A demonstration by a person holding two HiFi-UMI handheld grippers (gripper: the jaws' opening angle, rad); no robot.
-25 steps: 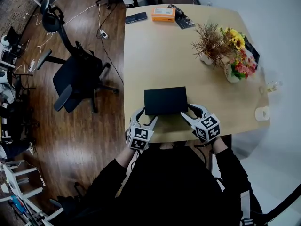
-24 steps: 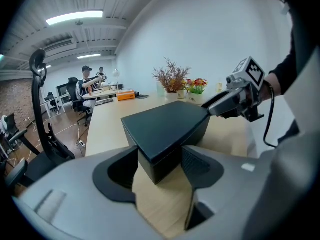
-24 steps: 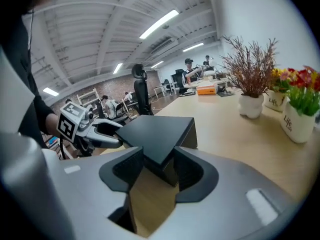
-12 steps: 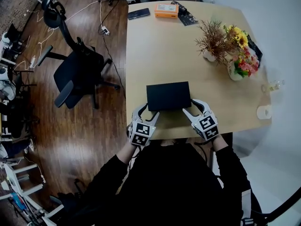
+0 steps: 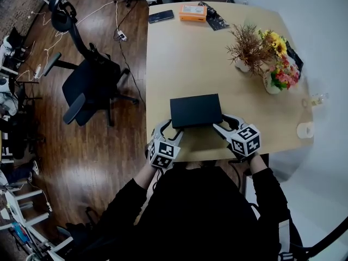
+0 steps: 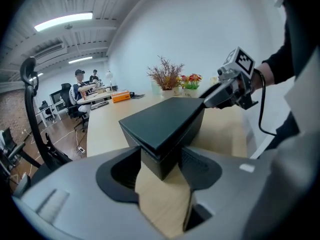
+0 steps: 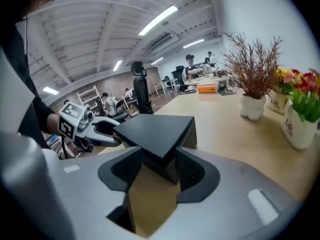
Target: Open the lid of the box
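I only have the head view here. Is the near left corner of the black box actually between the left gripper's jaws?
Observer: Yes. In the left gripper view that corner of the black box sits between the jaws of the left gripper, which are closing.
Operator: And the right side?
Observer: The right gripper has the other near corner between its jaws, and they are closing too.
Operator: Is the lid up at all?
Observer: No. The left gripper view shows the lid seated flat on the base, with the seam closed at that corner.
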